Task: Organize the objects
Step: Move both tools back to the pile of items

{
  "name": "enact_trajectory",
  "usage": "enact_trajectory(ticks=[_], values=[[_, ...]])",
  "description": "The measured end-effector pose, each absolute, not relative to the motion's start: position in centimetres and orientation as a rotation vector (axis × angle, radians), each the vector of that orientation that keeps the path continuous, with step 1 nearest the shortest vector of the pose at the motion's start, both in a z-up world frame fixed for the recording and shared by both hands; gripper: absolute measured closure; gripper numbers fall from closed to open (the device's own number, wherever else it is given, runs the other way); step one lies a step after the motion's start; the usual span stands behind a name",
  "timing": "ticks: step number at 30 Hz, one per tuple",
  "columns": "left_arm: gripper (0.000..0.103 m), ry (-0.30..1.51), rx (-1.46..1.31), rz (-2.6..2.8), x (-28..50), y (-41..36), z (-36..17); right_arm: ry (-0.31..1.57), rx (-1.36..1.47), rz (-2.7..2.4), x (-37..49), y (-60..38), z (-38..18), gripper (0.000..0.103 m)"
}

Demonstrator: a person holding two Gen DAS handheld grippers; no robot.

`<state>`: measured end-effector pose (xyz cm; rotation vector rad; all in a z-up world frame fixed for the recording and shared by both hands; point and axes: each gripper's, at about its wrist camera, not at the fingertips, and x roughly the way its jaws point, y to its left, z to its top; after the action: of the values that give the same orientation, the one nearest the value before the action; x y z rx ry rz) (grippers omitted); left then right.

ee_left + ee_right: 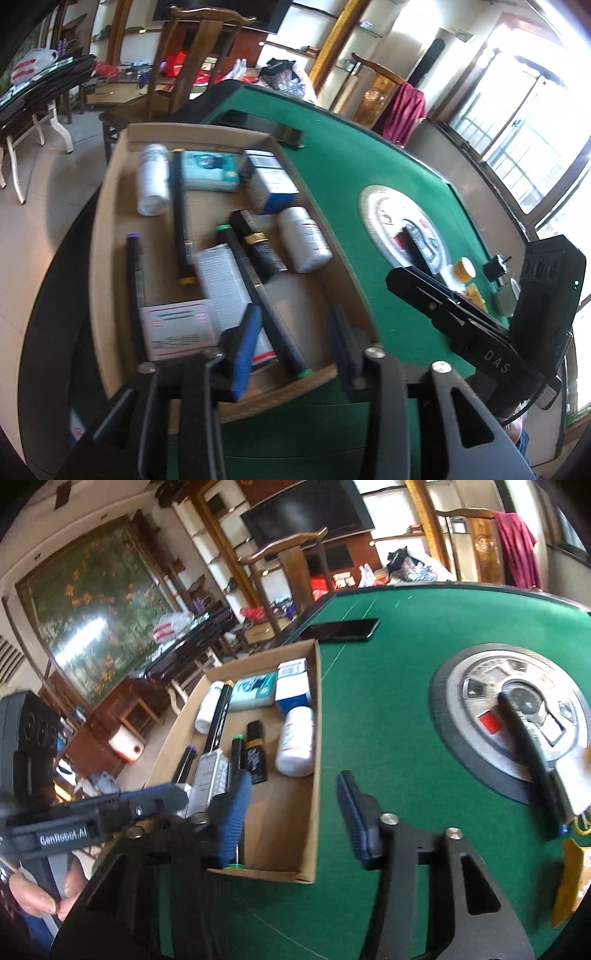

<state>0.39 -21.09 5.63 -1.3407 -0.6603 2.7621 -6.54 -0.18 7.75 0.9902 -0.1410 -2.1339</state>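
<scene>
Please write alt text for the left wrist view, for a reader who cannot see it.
An open left gripper hovers empty above a cardboard box on a green table. The box holds white bottles, small cartons and dark pens. The right gripper reaches in from the right.

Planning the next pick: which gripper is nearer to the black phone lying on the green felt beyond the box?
Neither clearly. The left gripper hangs over the cardboard box's near end, the right gripper straddles its near right wall; the black phone lies past the far end from both.
</scene>
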Motion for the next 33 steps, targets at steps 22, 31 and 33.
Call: enact_trajectory(ticks=[22,31,33], values=[[0.057,-0.562,-1.607,2.496,-17.0,-2.8,2.6,-0.417,0.882,-2.614,-12.4,24.8,11.4,0.053],[0.079,-0.403,-1.641,2.568,-19.3,-0.2,0.8,-0.422,0.883,-2.613,-12.8,25.9,11.9,0.053],[0.084,-0.351,-1.621,2.584,-18.8,-0.2,0.7,-0.425,0.883,-2.617,-12.9,26.0,11.7,0.053]])
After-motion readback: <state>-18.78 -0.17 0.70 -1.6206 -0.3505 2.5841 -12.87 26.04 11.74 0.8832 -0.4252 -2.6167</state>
